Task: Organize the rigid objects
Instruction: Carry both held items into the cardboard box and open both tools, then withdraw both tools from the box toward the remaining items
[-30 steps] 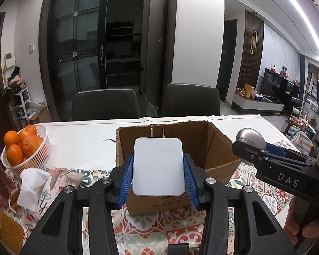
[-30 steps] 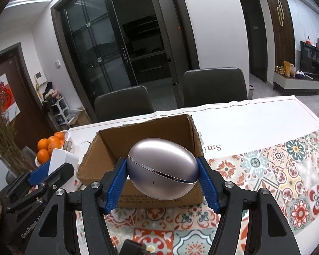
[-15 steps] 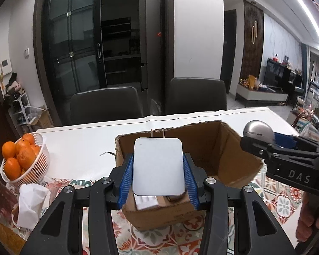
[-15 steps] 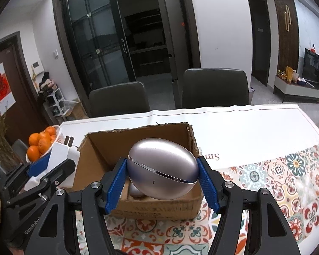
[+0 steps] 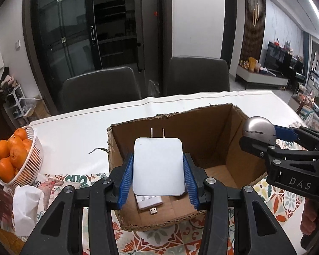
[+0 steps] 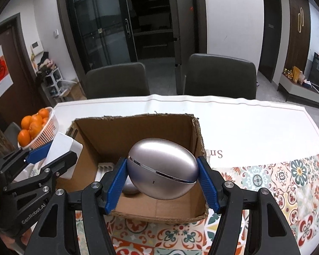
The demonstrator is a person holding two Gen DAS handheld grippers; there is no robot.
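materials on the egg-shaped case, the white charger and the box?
Egg-shaped case: likely plastic, satin metallic finish; soft sheen, chrome seam line.
White charger: smooth matte plastic body, two metal prongs.
Box: corrugated cardboard, raw brown, ragged torn rim.

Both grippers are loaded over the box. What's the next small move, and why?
Probably lower both a bit further, then release. The left gripper holds the white charger and the right gripper the silver egg-shaped case, both above the cardboard box floor, where a USB stick already lies.
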